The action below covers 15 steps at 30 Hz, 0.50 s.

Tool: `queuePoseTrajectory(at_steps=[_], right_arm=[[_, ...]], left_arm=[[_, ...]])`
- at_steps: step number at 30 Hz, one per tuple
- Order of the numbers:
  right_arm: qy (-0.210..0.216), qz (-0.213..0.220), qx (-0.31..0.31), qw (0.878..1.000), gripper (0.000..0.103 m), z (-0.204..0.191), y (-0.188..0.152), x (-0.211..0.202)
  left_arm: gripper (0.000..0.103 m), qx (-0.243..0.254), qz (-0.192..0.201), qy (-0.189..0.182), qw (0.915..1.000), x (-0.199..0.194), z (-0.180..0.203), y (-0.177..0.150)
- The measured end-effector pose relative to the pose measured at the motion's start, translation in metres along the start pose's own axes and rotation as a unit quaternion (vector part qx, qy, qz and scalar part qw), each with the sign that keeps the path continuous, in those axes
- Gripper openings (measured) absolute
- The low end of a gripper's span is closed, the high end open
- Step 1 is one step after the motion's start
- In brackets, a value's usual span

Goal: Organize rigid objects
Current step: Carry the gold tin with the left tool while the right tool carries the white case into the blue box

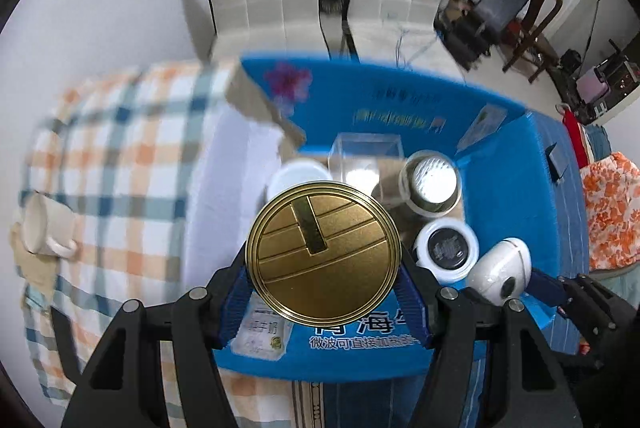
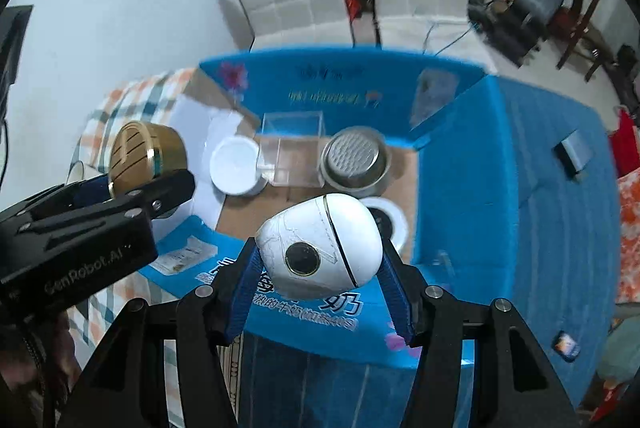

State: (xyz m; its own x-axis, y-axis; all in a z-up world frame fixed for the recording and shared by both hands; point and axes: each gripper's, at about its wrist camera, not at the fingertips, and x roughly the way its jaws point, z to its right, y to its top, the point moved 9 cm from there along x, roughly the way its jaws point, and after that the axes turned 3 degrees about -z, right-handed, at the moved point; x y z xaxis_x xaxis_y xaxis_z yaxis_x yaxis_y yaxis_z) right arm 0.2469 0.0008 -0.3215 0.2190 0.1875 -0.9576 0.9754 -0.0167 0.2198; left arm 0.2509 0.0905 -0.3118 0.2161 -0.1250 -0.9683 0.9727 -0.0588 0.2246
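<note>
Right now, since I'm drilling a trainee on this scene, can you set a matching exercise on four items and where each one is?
Things:
1. gold round tin
2. white egg-shaped device
3. clear plastic box
4. white mug

Places:
A. lying on the checked cloth
B. held in the right gripper
C. inside the blue carton
D. held in the left gripper

Pairs: 1-D, 2-B, 3-C, 4-A
</note>
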Motion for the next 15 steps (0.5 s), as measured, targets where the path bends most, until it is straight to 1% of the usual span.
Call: queuePoseTrajectory(at_steps=[1,2,5,8,15], right_arm=[[0.005,-0.009,-0.003,1.000,0.060,-0.001,-0.001,0.013],[0.009,-0.013,-0.004,1.000,0.060,-0.001,-0.002,0.019],[0.023,-0.030,-0.014,0.999,0.060,-0.003,-0.005,0.044],[0.028,-0.045,-0.024,0.998,0.060,-0.007,-0.005,0.067],[0.051,-0.091,-0.030,0.994,0.060,-0.015,-0.005,0.106]], left_arm=[[0.062,-0.011,-0.019,-0.019,0.9996,0.012,-0.003,-0.003],[0.062,-0.019,-0.032,-0.025,0.9990,0.021,-0.006,-0.005],[0.062,-0.017,-0.050,-0.023,0.9983,0.037,-0.013,-0.007],[0.062,-0.016,-0.071,-0.037,0.9967,0.048,-0.013,-0.008],[0.062,-0.011,-0.120,-0.042,0.9919,0.073,-0.014,-0.011]])
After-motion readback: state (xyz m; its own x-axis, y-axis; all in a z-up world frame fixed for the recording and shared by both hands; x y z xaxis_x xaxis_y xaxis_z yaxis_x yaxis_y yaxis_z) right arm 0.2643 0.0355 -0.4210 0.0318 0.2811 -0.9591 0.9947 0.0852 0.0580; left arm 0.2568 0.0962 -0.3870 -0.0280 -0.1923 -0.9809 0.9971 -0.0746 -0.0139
